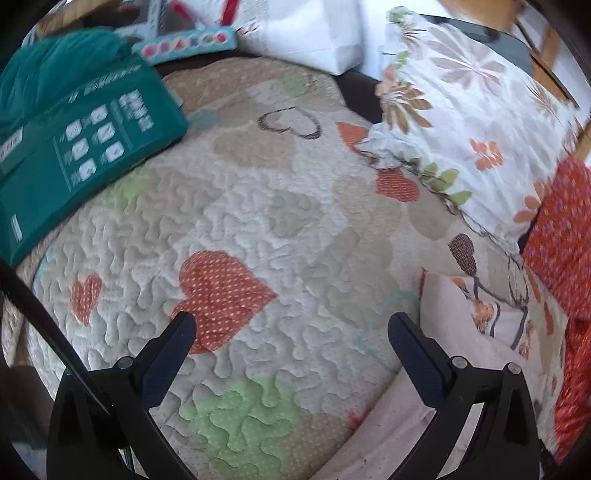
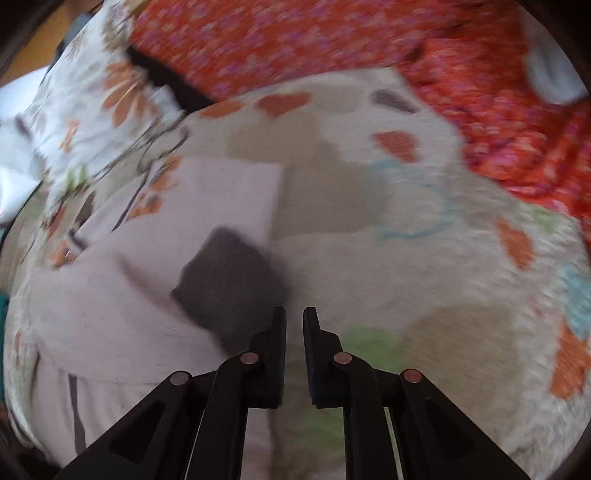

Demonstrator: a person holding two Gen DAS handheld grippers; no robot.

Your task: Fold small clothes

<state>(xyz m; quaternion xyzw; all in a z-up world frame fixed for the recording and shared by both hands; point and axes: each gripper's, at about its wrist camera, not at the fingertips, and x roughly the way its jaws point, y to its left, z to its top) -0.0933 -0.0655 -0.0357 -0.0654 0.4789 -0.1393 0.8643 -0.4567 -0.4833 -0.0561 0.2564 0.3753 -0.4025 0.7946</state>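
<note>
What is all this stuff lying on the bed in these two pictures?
Quilt: one, cream with orange, green and tan hearts, covering the bed.
Small garment: one, pale pink with an orange flower print, lying on the quilt, a dark shadow across it.
Floral pillow: one, white with orange flowers, far right.
Red fabric: one, red-orange with purple dots, beyond the quilt.
Teal package: one, teal with white print, upper left.
White bag: one, top centre.
Left gripper: black, wide open, holding nothing.
Right gripper: black, nearly closed, holding nothing.
</note>
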